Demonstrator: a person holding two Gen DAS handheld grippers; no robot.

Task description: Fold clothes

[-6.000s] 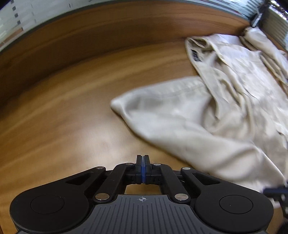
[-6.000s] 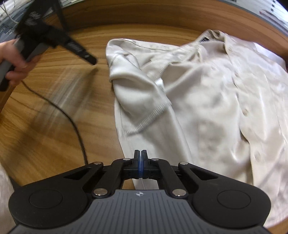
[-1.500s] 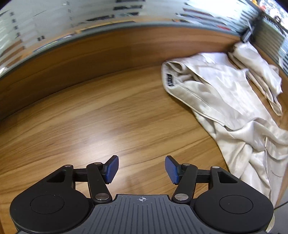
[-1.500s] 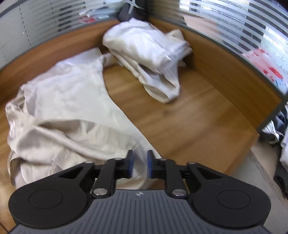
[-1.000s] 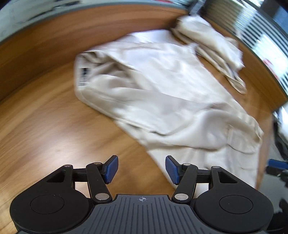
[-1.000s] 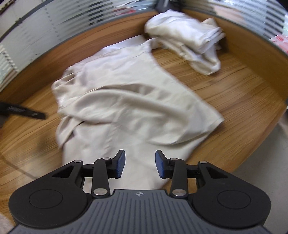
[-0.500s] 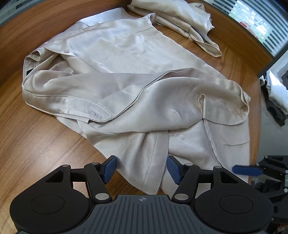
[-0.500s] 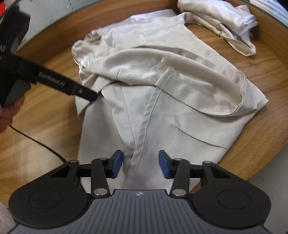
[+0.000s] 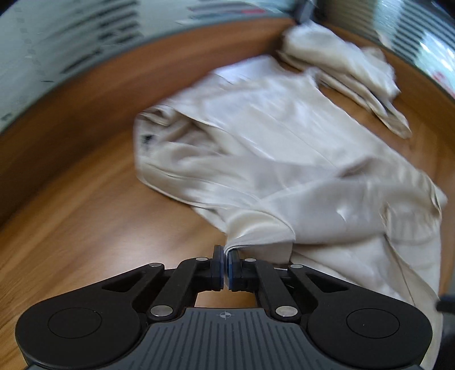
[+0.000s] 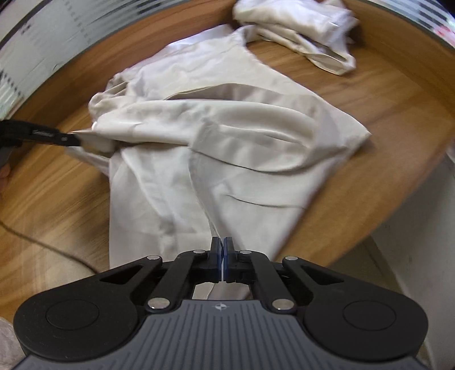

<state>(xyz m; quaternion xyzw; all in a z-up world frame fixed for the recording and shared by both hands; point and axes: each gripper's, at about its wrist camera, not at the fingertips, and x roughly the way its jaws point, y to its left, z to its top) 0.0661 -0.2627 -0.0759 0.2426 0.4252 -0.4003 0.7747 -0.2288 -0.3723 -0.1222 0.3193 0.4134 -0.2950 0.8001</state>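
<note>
Both grippers had closed since half a second before: left gripper [image 9: 226, 257] pinched the shirt [image 9: 284, 159] hem, right gripper [image 10: 221, 250] clamped its front edge; shirt stretched away toward the table's [image 9: 71, 222] far edge.

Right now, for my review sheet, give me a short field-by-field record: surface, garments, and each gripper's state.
surface: wooden table
garment in work: cream shirt, spread and rumpled
other garment: bundled cream cloth at the far edge
left gripper: shut on a fold of the cream shirt at its near left side
right gripper: shut on the cream shirt's near hem
image quality: both views motion-blurred
</note>
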